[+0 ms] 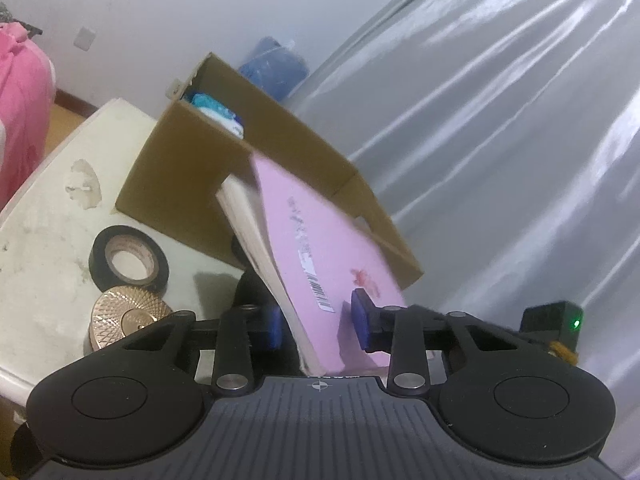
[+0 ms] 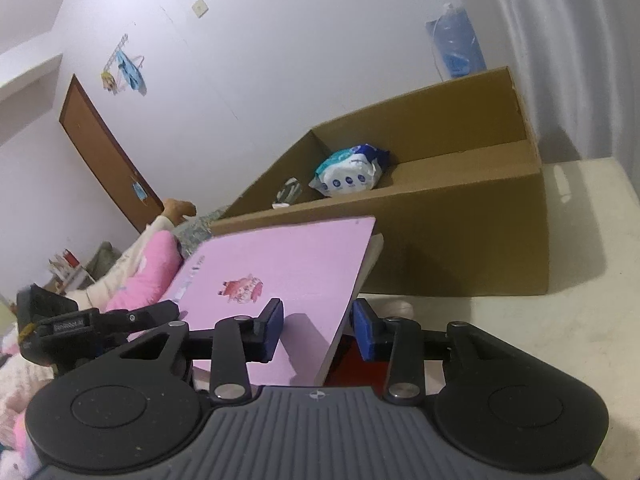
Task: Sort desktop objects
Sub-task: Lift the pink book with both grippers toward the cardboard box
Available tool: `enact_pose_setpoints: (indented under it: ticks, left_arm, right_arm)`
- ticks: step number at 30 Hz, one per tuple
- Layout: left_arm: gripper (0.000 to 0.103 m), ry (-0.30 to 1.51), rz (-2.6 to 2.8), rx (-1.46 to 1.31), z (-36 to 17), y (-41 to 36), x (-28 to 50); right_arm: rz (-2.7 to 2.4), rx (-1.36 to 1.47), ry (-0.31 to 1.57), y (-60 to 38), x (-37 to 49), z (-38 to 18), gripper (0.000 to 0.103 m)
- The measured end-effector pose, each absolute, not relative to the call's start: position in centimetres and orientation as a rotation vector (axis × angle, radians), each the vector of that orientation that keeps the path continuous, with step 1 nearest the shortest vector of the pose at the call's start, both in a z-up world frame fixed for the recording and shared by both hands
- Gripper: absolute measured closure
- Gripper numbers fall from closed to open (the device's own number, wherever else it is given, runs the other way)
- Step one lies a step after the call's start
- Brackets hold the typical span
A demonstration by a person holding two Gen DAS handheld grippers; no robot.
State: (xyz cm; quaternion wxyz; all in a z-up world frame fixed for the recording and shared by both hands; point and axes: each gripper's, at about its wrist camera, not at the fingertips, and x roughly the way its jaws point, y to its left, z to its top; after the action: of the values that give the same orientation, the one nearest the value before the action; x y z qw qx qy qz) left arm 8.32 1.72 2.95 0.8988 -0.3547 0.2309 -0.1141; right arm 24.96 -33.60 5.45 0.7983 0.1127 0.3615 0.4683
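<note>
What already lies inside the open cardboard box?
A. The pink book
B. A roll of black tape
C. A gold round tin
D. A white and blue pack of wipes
D: the pack of wipes lies inside the cardboard box, while the pink book sits between the grippers outside it.

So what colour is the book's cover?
Pink, on the book, with a small cartoon print; right wrist view shows it best.

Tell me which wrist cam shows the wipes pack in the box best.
Right wrist: the wipes pack lies in open sight inside the cardboard box, label visible. Left wrist shows only a blurred teal-and-white sliver behind the box wall.
</note>
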Motion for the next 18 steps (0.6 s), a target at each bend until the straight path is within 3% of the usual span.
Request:
enact_pose_setpoints:
  ticks: [18]
  left_arm:
    - [0.074,0.381,-0.223,-0.663,5.1,0.7,6.7]
  right_arm:
    - [1.02,0.221,0.676,-34.5,22.4,8.2,0.062]
